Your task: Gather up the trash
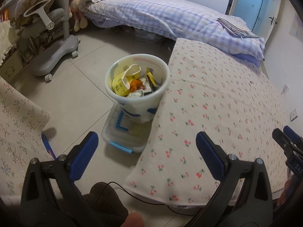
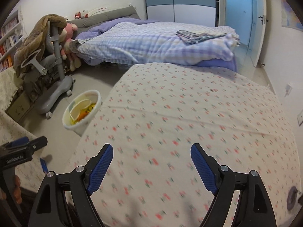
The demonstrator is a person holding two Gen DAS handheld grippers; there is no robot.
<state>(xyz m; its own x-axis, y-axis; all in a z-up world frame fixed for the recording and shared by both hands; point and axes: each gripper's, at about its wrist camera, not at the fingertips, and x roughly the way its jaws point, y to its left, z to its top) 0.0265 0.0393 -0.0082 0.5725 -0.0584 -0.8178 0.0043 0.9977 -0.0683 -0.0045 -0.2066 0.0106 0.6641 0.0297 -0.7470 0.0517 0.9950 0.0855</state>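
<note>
Nearest, both the left gripper [image 1: 146, 152] and the right gripper [image 2: 151, 162] hang with jaws spread wide and nothing between them, over the cherry-print cloth [image 1: 217, 113]. Beyond, at 12 o'clock from the left gripper, the trash bin [image 1: 137, 87] stands on a clear lidded box [image 1: 123, 134] and touches the cloth's edge, already holding wrappers. No loose trash shows, so I judge the best move is scanning before reaching.
</note>
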